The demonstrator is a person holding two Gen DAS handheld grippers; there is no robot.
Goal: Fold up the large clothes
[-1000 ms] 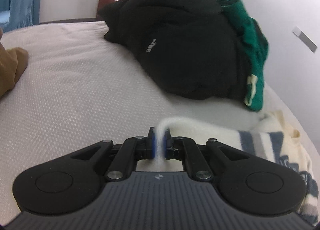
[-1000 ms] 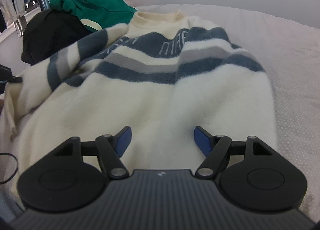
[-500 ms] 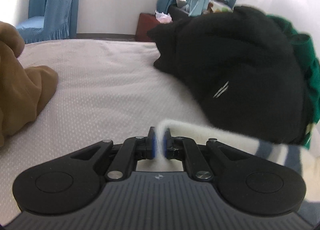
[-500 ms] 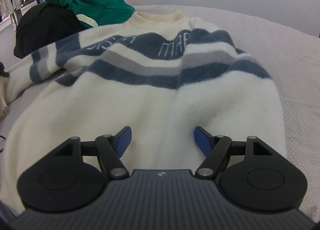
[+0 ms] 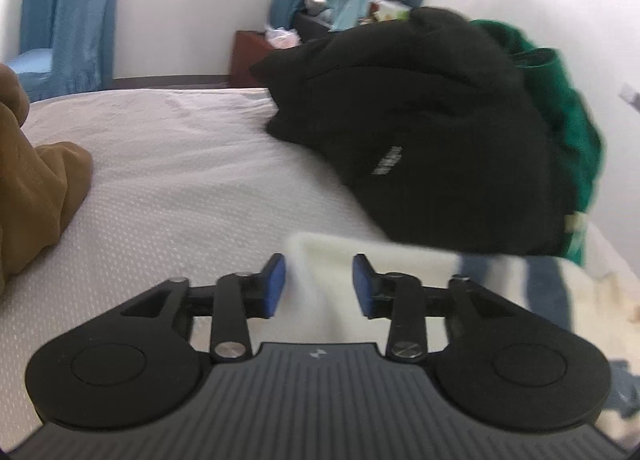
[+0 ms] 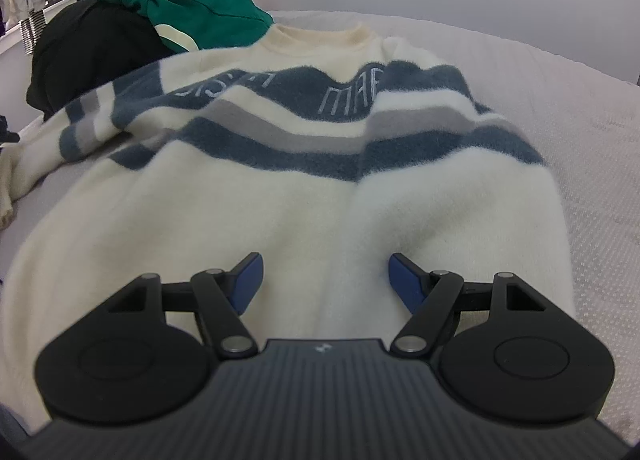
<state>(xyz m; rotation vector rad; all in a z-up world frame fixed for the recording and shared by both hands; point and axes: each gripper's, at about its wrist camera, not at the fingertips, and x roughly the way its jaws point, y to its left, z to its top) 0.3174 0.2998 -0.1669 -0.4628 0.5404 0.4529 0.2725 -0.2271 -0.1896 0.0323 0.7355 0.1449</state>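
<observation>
Releasing the sleeve cuff after pulling it out flat to the side.

Left gripper point(image 5: 318, 285) jaws have just been opening; sleeve point(image 5: 332, 260) sits loose between them, pads not pressing. Right gripper point(image 6: 322, 280) spread wide, empty, hovering over the hem of the sweater point(image 6: 288, 196), which lies flat on the bed point(image 5: 160, 188) so it can be folded. Black pile point(image 5: 420, 140) at 1 o'clock, clear of it.
</observation>
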